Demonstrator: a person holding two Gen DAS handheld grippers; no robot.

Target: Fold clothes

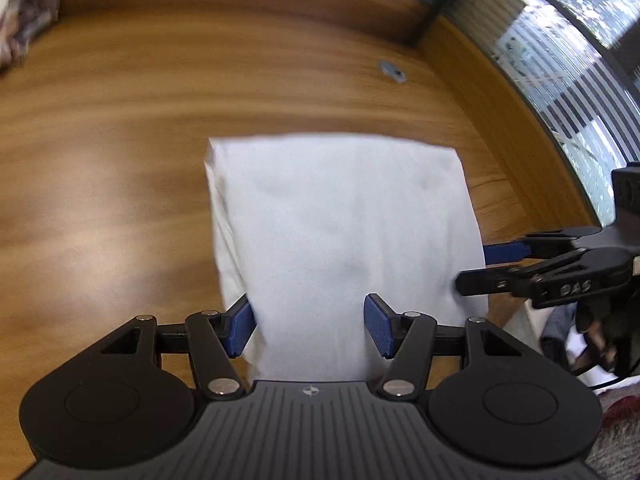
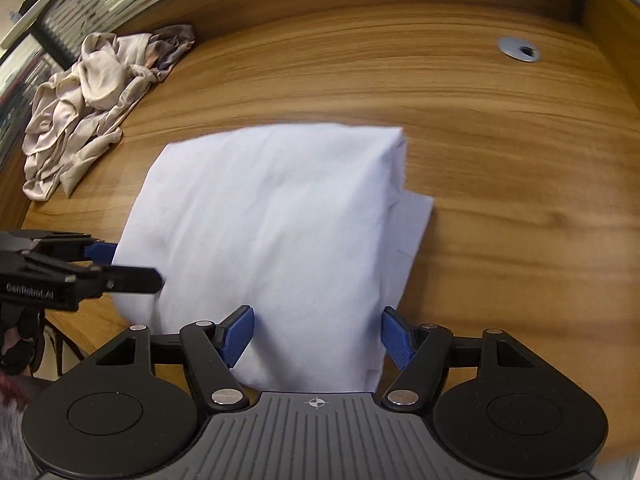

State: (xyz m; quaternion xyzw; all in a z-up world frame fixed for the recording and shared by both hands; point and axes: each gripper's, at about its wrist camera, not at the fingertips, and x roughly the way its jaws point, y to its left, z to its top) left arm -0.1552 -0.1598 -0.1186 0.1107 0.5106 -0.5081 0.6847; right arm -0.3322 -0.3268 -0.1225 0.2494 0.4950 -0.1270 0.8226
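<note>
A folded white garment lies mid-bench, its near edge running between my left gripper, whose jaws stand spread wide. My right gripper straddles the same edge, jaws apart too. A crumpled beige pile sits at ten o'clock.

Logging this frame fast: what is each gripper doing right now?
Left gripper: open, fingers either side of the white garment, not clamped.
Right gripper: open, straddling the same garment's near edge.
</note>
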